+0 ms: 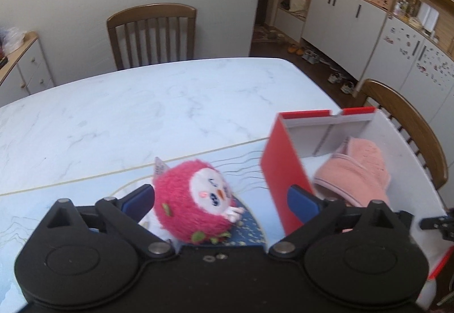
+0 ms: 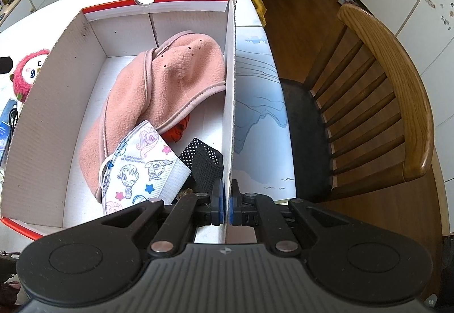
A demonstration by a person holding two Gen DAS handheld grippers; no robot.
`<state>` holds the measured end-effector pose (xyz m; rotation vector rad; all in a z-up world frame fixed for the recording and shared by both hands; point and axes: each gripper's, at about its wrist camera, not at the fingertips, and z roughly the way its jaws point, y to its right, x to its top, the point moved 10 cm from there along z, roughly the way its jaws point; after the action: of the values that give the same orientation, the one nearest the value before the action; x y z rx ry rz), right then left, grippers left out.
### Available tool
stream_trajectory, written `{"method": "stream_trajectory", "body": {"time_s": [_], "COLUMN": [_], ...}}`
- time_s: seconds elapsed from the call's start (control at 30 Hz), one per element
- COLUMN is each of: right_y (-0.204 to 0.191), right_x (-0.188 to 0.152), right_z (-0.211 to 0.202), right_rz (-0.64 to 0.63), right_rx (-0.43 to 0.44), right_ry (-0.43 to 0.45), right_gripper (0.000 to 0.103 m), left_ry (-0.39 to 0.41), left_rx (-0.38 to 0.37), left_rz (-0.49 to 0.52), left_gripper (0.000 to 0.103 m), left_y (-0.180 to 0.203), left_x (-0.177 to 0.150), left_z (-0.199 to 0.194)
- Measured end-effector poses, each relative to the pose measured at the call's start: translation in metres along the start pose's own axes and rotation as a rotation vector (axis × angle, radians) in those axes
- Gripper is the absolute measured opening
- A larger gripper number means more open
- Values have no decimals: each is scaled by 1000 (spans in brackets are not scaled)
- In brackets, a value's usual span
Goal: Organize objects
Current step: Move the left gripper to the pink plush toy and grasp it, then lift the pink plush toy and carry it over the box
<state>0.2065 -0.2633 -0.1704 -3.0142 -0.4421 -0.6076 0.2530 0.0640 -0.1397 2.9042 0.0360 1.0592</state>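
Pinching the right wall of the red-and-white cardboard box, the right gripper has its blue pads closed flat on both faces of that wall at the near end. Inside the box lie a pink fleece hat, a white child's face mask with cartoon pony prints resting on the hat's near edge, a black dotted fabric piece at the near right corner, and something orange-red mostly hidden under the hat. Left gripper is spread wide, nothing between its blue pads; the round pink plush toy with white face sits in the gap, nearer the left finger, contact unclear. Right finger is just in front of the box's red outer left wall; can't tell if touching. Plush rests on a dark blue patterned item on a pale blue placemat, which lies on the white marble-look table. In the right wrist view the plush shows just left of the box, outside it. Box stands on the table near its right edge. One brown wooden slat-back chair is at the far side of the table, another wooden chair at the right side. White cabinets with cluttered shelves line the far right.
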Motion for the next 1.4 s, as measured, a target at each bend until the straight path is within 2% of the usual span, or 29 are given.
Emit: {"method": "stream_trajectory", "body": {"time_s": [0.13, 0.57, 0.9, 1.03, 1.1, 1.23, 1.4], "right_y": [0, 0, 1, 1, 1, 1, 1], "right_x": [0, 0, 0, 0, 0, 0, 0], "right_z": [0, 1, 2, 2, 2, 2, 1], "right_rz": [3, 2, 0, 2, 2, 2, 8], "right_rx": [-1, -3, -4, -4, -4, -3, 2], "right_ry": [-2, -3, -1, -1, -1, 1, 4], "right_gripper": [4, 4, 4, 4, 4, 4, 4], "left_ry": [-15, -99, -134, -141, -149, -155, -156], "left_rx": [37, 59, 102, 116, 139, 147, 145], "left_rz": [-7, -56, -1, 14, 31, 46, 51], "left_gripper": [100, 101, 100, 97, 88, 86, 80], "left_y": [-13, -23, -17, -16, -17, -16, -17], "left_x": [-3, -16, -23, -24, -24, -25, -23], "left_z": [19, 61, 82, 87, 89, 91, 87]}}
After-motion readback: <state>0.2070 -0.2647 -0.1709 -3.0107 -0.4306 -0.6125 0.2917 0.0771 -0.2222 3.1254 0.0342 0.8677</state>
